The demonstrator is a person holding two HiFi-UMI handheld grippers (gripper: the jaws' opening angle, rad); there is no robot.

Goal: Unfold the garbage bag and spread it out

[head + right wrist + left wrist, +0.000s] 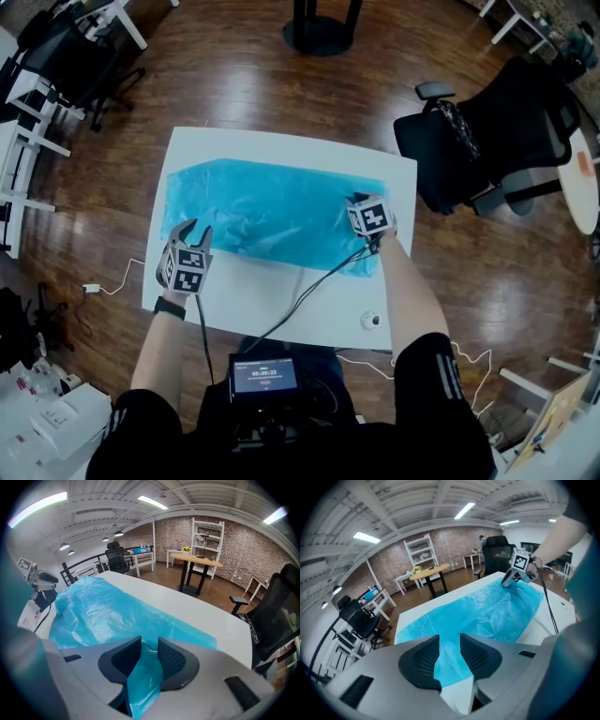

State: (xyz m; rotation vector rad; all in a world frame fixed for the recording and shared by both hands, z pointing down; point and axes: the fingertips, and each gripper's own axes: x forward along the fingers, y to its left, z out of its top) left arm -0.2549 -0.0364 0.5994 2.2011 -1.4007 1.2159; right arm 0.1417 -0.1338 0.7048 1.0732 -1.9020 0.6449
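Note:
The blue garbage bag (272, 211) lies spread across the white table (281, 150), wrinkled, with its long side running left to right. My left gripper (192, 230) hovers at the bag's near left corner. Its jaws stand open, and only the bag (497, 606) lying on the table below shows in the gap (450, 641). My right gripper (359, 201) is at the bag's right end. A fold of the blue film (108, 611) rises between its jaws (149, 648) and is pinched there. The right gripper (508, 579) also shows in the left gripper view.
A black office chair (497, 131) stands off the table's right side. A small white round object (372, 320) lies on the table's near right part. Black cables run from both grippers to a device with a screen (265, 375) at my waist. White desks (28, 112) stand at the left.

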